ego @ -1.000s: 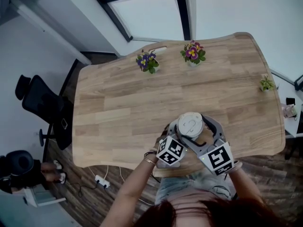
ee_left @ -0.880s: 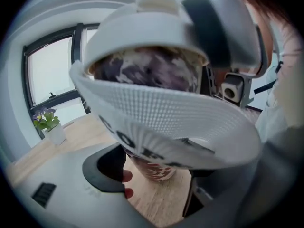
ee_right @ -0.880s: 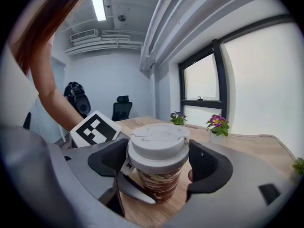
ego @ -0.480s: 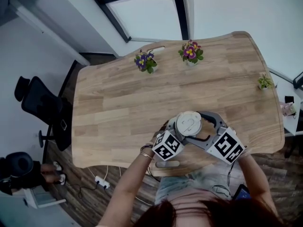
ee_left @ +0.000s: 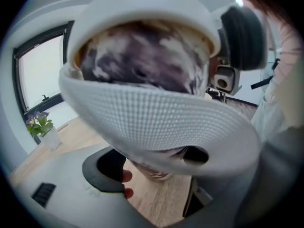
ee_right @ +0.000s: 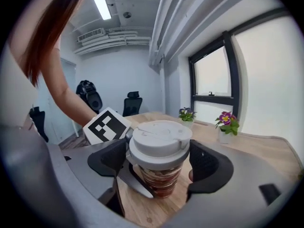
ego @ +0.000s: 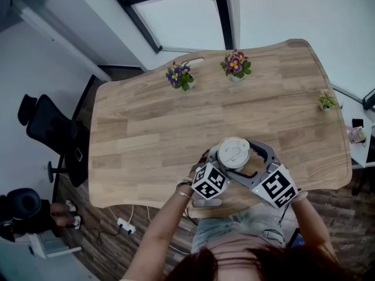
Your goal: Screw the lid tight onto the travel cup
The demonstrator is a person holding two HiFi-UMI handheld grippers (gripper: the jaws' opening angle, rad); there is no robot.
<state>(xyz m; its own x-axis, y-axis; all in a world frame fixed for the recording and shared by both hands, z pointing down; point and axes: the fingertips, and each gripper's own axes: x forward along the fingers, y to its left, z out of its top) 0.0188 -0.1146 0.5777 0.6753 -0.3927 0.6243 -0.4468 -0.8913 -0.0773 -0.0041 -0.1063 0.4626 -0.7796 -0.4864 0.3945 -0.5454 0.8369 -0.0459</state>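
— Well, what do we see at the far left?

— An office chair stands beside the wooden surface. Along the far edge of that surface we find a pot of purple flowers, and to its right a pot of pink flowers.

— And nearer to us?

— The left tool comes in from the lower left. In the left gripper view we see it clenched on the body of the travel cup, which fills nearly the whole view. A white dimpled jaw face lies across the front of the cup.

— Where do we place the cup?

— Upright over the near edge of the surface, between the two tools. We cannot tell whether its base rests on the wood.

— And the lid?

— The white lid sits level on top of the cup. The right tool is grasping it. In the right gripper view we see one dark pad against the lid's rim on each side, above the brown patterned cup wall. Below the lid, a grey jaw of the left tool lies against the cup body.

— Anything at the far right?

— A small green plant stands near the right edge of the surface, well apart from the cup.
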